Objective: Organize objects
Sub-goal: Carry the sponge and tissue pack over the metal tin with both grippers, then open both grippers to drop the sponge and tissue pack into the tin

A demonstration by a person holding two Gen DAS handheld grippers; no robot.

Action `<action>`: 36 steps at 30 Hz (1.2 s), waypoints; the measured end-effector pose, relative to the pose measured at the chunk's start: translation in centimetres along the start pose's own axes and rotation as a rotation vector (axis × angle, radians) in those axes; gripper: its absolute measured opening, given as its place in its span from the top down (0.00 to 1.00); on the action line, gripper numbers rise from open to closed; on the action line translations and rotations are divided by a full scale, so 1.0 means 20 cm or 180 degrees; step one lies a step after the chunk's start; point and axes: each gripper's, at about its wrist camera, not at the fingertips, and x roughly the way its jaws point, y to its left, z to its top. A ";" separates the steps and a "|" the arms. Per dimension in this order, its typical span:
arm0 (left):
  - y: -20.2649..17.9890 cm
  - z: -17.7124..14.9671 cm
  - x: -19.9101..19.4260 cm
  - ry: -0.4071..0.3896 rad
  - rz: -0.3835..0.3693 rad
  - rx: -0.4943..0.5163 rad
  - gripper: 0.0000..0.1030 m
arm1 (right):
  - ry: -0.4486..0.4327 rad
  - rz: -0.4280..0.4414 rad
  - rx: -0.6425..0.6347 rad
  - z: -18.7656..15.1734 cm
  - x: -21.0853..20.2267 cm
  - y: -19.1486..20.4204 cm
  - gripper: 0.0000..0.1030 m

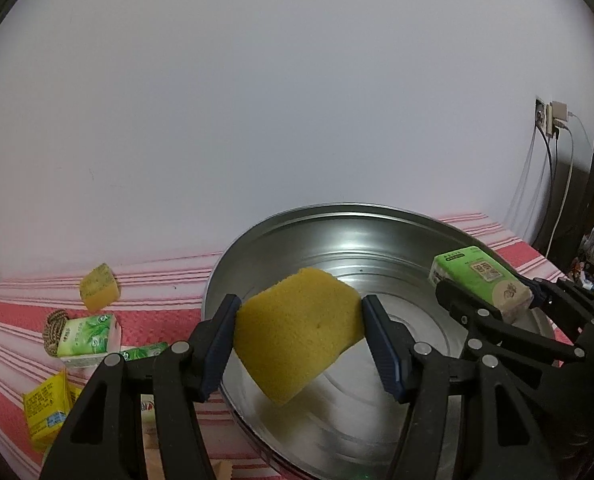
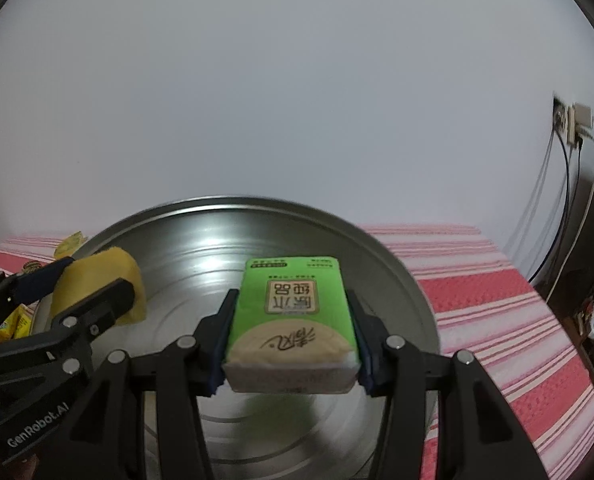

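Note:
My left gripper [image 1: 299, 338] is shut on a yellow sponge [image 1: 297, 328] and holds it above a large round metal basin [image 1: 349, 232]. My right gripper [image 2: 291, 334] is shut on a green tissue pack [image 2: 293, 312] and holds it above the same basin [image 2: 201, 248]. The right gripper with its pack [image 1: 481, 280] shows at the right of the left wrist view. The left gripper with the sponge [image 2: 97, 280] shows at the left of the right wrist view.
The basin stands on a red and white striped cloth [image 1: 157, 280]. Left of it lie another sponge [image 1: 99, 286], a green tissue pack [image 1: 91, 334], a braided scrubber [image 1: 53, 330] and a yellow packet [image 1: 45, 408]. A wall socket with cables [image 2: 569, 128] is at the right.

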 end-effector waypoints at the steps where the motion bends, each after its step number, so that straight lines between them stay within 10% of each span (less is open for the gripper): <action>1: 0.01 0.00 0.00 0.0005 -0.0003 0.0007 0.38 | 0.0008 -0.0011 0.0007 0.00 0.00 0.00 0.52; 17: 0.00 -0.01 0.04 -0.0018 0.0051 0.0177 0.35 | 0.0030 -0.0005 0.0130 -0.01 0.04 -0.09 0.50; 22: 0.04 0.02 -0.02 -0.0067 0.0005 -0.0017 0.17 | -0.0171 -0.0070 0.0377 0.01 -0.03 -0.13 0.25; 36: 0.13 -0.01 -0.09 -0.0084 0.0286 -0.0066 0.16 | -0.0317 0.0049 0.0476 -0.04 0.01 -0.23 0.17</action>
